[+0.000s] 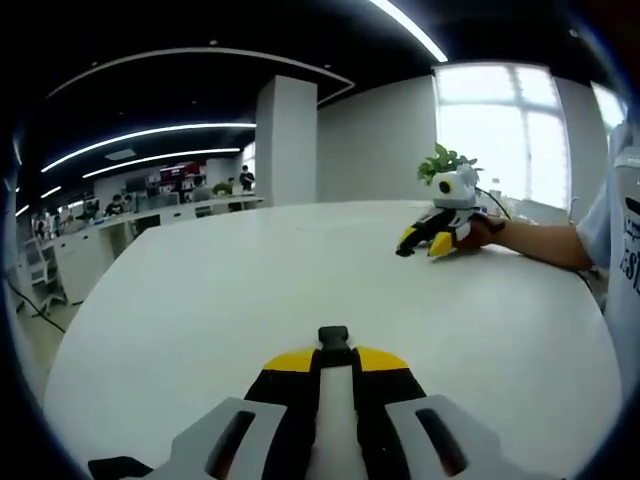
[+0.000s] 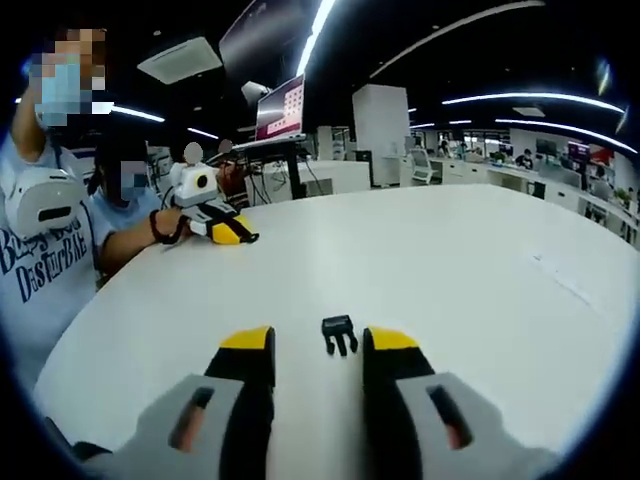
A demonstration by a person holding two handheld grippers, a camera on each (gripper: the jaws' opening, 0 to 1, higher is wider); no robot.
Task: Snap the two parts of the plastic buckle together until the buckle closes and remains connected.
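A small black buckle part (image 1: 333, 339) sticks out between the yellow tips of my left gripper (image 1: 333, 356), which is shut on it low over the white table (image 1: 250, 290). In the right gripper view, the other black buckle part (image 2: 339, 335), with prongs, lies on the table (image 2: 450, 260) between the yellow tips of my right gripper (image 2: 320, 342), which is open and not touching it. Each gripper also appears far off in the other's view: the right gripper (image 1: 432, 238) at the table's far right, the left gripper (image 2: 226, 232) at the far left, held by a hand.
The round white table spreads wide ahead in both views. A potted plant (image 1: 447, 160) stands near the window. A person's forearm (image 1: 540, 240) rests on the table edge. A monitor on a stand (image 2: 280, 108) and office desks lie beyond the table.
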